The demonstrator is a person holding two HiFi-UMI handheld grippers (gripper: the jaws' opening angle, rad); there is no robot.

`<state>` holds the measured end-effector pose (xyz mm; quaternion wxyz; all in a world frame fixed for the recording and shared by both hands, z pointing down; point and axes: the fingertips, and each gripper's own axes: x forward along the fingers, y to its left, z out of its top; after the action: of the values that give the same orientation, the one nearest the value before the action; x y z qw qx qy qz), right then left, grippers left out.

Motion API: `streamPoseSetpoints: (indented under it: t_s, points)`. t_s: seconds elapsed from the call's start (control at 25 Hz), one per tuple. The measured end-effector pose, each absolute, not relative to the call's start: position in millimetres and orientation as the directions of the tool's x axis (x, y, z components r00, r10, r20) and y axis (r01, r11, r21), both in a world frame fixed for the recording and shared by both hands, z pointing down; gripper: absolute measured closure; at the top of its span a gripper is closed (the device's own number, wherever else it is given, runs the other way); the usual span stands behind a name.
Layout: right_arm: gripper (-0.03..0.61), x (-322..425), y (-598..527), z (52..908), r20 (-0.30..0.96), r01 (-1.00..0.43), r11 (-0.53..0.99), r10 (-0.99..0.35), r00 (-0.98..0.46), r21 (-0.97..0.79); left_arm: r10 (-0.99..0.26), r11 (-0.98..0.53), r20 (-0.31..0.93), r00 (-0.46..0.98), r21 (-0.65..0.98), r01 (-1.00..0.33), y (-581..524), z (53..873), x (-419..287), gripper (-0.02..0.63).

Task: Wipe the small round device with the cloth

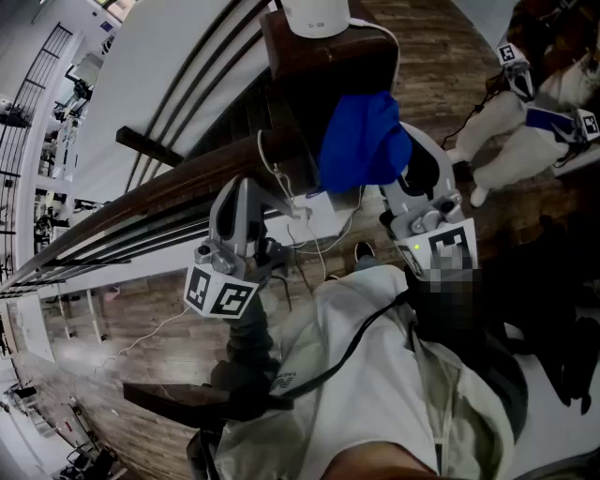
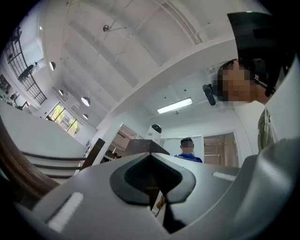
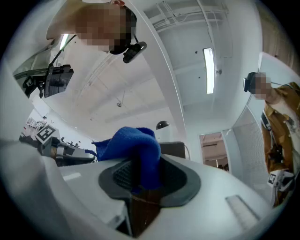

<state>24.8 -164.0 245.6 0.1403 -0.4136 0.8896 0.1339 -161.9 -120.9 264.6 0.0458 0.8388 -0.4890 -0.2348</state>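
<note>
Heavy fisheye in all three views, corners vignetted black; head view dim, dark wood floor (image 1: 441,66) underexposed; both gripper views bright, lit from above by ceiling strip light (image 3: 208,70); windows (image 2: 63,115) blown out; close gripper bodies soft, out of focus; cloth (image 3: 133,150) sharp, saturated.

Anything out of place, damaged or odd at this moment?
Nothing looks spilled or damaged. The blue cloth hangs bunched from the right gripper, apart from the white round device. The left gripper holds nothing. White cables dangle loose beside the dark wooden stand.
</note>
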Motion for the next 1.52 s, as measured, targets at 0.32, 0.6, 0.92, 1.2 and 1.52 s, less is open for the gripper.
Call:
streamPoseSetpoints:
  t_s: [0.32, 0.6, 0.92, 1.2, 1.52]
  points:
    - [0.463, 10, -136, 236, -0.359, -0.767, 0.627, -0.691, -0.628, 0.136, -0.829, -0.539, -0.356, 0.432, 0.297, -0.788, -96, 255, -164, 0.612]
    - [0.463, 19, -116, 214, -0.402, -0.759, 0.640, -0.668, -0.626, 0.119, -0.811, -0.569, -0.357, 0.463, 0.299, -0.766, -77, 239, -156, 0.612]
    - [0.463, 23, -177, 154, -0.462, -0.779, 0.463, -0.629, -0.625, 0.423, -0.781, -0.602, -0.380, 0.496, 0.244, -0.760, -122, 235, -176, 0.612]
    - [0.463, -9, -242, 74, -0.420, -0.749, 0.310, -0.674, -0.608, 0.586, -0.758, -0.603, -0.424, 0.496, 0.163, -0.781, -161, 177, -193, 0.614]
    - [0.465, -28, -218, 101, -0.344, -0.630, 0.246, -0.666, -0.662, 0.736, -0.717, -0.632, -0.464, 0.520, 0.118, -0.766, -178, 133, -167, 0.614]
